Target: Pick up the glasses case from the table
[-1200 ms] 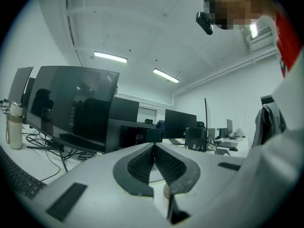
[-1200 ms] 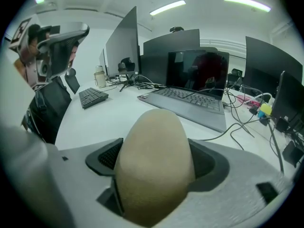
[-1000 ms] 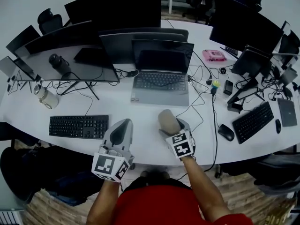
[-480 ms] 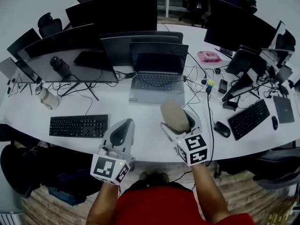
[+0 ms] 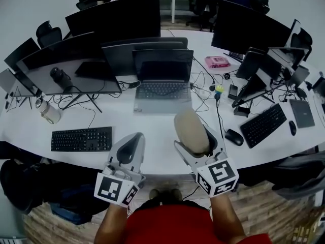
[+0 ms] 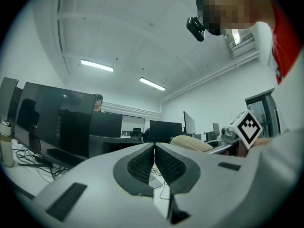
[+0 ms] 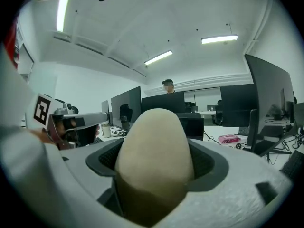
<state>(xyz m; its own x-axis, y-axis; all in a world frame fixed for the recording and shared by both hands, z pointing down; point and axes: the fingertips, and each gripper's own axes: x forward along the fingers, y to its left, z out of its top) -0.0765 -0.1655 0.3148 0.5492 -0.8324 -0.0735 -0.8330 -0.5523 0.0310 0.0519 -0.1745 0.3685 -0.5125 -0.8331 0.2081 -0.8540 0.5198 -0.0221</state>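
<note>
The beige, rounded glasses case point(image 5: 191, 130) is up off the white table point(image 5: 152, 146), clamped between the jaws of my right gripper point(image 5: 195, 139) near the table's front edge. In the right gripper view the glasses case point(image 7: 154, 148) fills the middle and sticks out past the jaws, pointing up toward the ceiling. My left gripper point(image 5: 129, 145) hovers to the left of it, over the front edge, with its jaws pressed together and nothing between them; the left gripper point(image 6: 154, 163) shows the same in its own view, where the glasses case point(image 6: 192, 143) appears to the right.
An open laptop point(image 5: 163, 88) lies behind the grippers, with monitors point(image 5: 111, 19) beyond it. A black keyboard point(image 5: 81, 139) sits at the left, a mouse point(image 5: 234, 136) and another keyboard point(image 5: 266, 124) at the right. Cables point(image 5: 205, 98) trail across the table. A pink box point(image 5: 217, 61) rests far back.
My right gripper has risen toward the camera and come back toward the person with the glasses case in it. The left gripper has barely moved.
</note>
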